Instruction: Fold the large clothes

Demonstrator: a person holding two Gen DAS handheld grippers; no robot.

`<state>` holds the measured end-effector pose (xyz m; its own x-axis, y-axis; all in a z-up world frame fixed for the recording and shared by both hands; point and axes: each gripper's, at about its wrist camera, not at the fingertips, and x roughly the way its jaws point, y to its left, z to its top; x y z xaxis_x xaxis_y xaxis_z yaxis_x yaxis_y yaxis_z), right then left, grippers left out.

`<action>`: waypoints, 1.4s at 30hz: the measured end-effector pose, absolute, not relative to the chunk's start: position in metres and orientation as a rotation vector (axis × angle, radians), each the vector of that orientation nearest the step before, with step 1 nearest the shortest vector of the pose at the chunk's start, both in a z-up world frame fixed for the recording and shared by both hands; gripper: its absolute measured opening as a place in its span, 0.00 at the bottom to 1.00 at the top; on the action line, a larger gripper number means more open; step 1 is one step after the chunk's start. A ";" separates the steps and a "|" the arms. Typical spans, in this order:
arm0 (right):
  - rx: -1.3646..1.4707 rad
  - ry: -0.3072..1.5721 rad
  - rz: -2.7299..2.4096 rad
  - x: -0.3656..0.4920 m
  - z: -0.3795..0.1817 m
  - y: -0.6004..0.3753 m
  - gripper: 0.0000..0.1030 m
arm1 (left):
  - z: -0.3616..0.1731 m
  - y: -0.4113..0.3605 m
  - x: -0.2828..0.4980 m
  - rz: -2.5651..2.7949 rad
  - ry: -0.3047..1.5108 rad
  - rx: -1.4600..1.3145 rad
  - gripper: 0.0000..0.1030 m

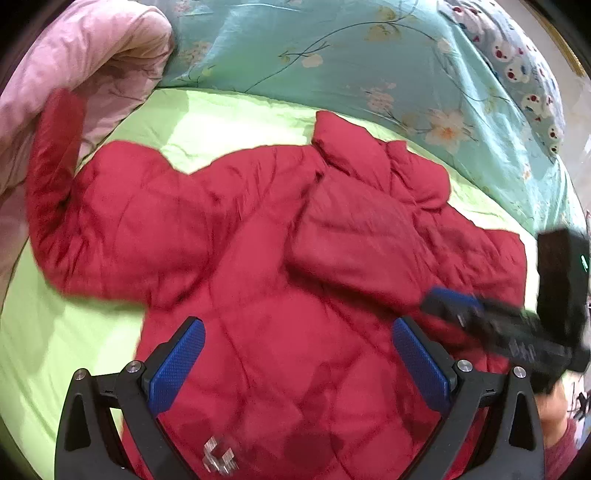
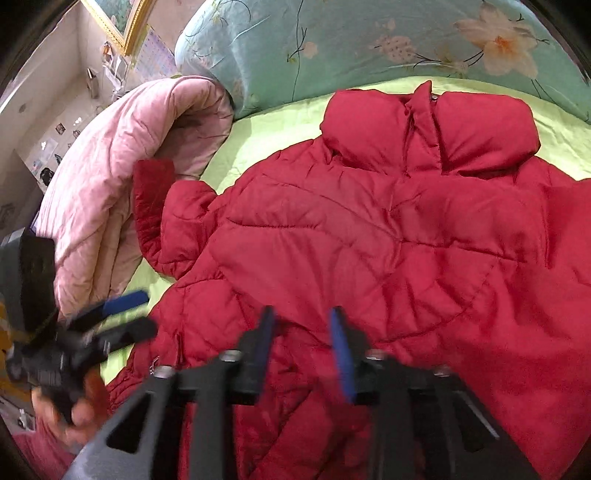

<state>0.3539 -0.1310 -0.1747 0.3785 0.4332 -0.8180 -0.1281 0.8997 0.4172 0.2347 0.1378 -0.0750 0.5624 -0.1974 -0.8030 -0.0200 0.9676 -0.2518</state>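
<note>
A red quilted puffer jacket [image 1: 258,258] lies spread on a lime-green sheet [image 1: 221,118], collar away from me. One sleeve reaches up onto a pink quilt; the other is folded across the body. My left gripper [image 1: 297,332] hovers wide open and empty over the jacket's lower body. My right gripper [image 2: 303,325] is partly open over the jacket [image 2: 369,240], nothing between its fingers. It also shows blurred in the left wrist view [image 1: 454,302]. The left gripper shows blurred at the left in the right wrist view [image 2: 125,314].
A rolled pink quilt [image 1: 85,66] lies at the bed's left side. A teal floral duvet [image 1: 332,55] is bunched behind the jacket. A patterned pillow [image 1: 524,70] lies at the far right. A wall with a gold-framed picture [image 2: 122,18] stands beyond the bed.
</note>
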 end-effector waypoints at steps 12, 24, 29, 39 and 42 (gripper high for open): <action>0.330 1.092 0.314 0.302 -0.142 -0.154 0.45 | -0.120 0.110 0.363 -0.222 1.101 -0.174 0.96; 0.449 0.960 0.049 0.248 -0.099 -0.238 0.45 | -0.114 0.122 0.333 -0.108 0.924 -0.088 0.13; 0.461 0.958 -0.103 0.249 -0.102 -0.278 0.52 | -0.124 0.143 0.326 -0.026 0.906 -0.070 0.13; 0.604 1.069 -0.151 0.300 -0.160 -0.315 0.72 | -0.136 0.138 0.322 -0.030 0.925 -0.044 0.13; 0.661 1.110 -0.146 0.315 -0.182 -0.319 0.76 | -0.135 0.142 0.321 -0.044 0.934 -0.067 0.13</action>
